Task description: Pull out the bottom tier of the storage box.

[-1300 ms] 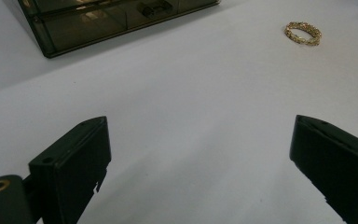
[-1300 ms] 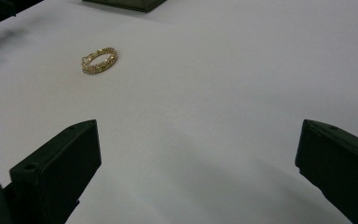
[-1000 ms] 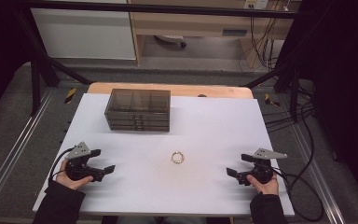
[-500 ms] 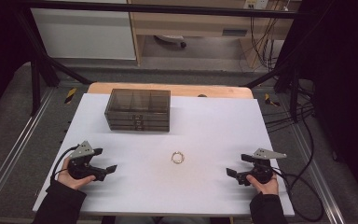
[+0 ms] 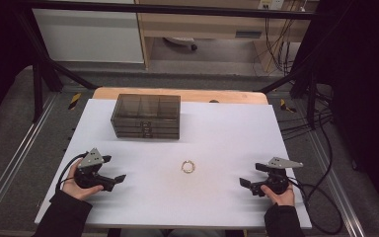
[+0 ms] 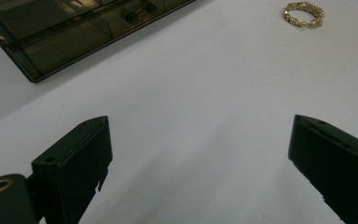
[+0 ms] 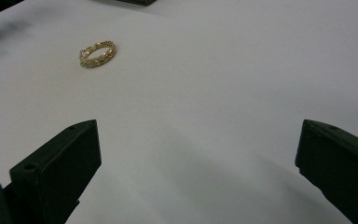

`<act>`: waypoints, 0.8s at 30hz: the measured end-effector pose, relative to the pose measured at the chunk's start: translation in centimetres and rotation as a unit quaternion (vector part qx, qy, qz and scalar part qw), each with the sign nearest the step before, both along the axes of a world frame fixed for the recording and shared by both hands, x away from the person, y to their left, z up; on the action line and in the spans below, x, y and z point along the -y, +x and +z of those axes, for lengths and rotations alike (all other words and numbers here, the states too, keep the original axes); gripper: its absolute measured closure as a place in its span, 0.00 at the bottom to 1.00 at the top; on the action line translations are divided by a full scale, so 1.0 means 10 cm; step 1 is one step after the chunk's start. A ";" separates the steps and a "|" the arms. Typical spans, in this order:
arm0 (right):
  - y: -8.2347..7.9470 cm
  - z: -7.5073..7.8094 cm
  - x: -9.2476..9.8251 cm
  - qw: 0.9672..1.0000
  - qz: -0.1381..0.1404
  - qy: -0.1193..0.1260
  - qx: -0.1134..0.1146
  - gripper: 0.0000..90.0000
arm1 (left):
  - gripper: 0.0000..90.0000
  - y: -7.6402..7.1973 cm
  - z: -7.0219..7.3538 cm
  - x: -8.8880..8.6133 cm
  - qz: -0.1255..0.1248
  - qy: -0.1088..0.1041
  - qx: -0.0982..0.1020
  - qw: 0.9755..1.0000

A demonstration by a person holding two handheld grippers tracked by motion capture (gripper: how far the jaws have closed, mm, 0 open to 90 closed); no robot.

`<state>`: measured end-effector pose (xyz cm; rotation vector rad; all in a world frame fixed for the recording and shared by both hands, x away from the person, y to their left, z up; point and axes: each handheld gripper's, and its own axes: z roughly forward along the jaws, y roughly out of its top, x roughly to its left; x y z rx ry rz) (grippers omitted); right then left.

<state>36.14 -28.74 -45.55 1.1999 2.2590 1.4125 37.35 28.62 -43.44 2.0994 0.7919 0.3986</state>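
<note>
A small gold chain bracelet (image 5: 188,166) lies coiled on the white table (image 5: 227,133) near the middle; the bracelet (image 6: 303,14) sits far ahead of the left jaws and the bracelet (image 7: 97,54) ahead-left of the right jaws. A dark see-through drawer box (image 5: 146,116) stands at the back left, and the drawer box (image 6: 65,32) fills the upper left of the left gripper view. My left gripper (image 5: 112,169) rests at the front left, open and empty. My right gripper (image 5: 249,175) rests at the front right, open and empty.
A wooden strip (image 5: 177,94) runs along the table's far edge. Metal rails (image 5: 15,163) flank the table on both sides, and cables (image 5: 321,148) trail on the floor at the right. Wide bare tabletop lies between the two grippers.
The left gripper has shifted slightly to the right and forward. The right gripper, the bracelet and the box have not moved.
</note>
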 end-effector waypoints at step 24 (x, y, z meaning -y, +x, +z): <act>0.00 -0.01 -0.01 1.000 0.000 -0.004 -0.001 0.01 | 0.07 0.03 0.05 0.20 -0.034 0.096 0.063 0.993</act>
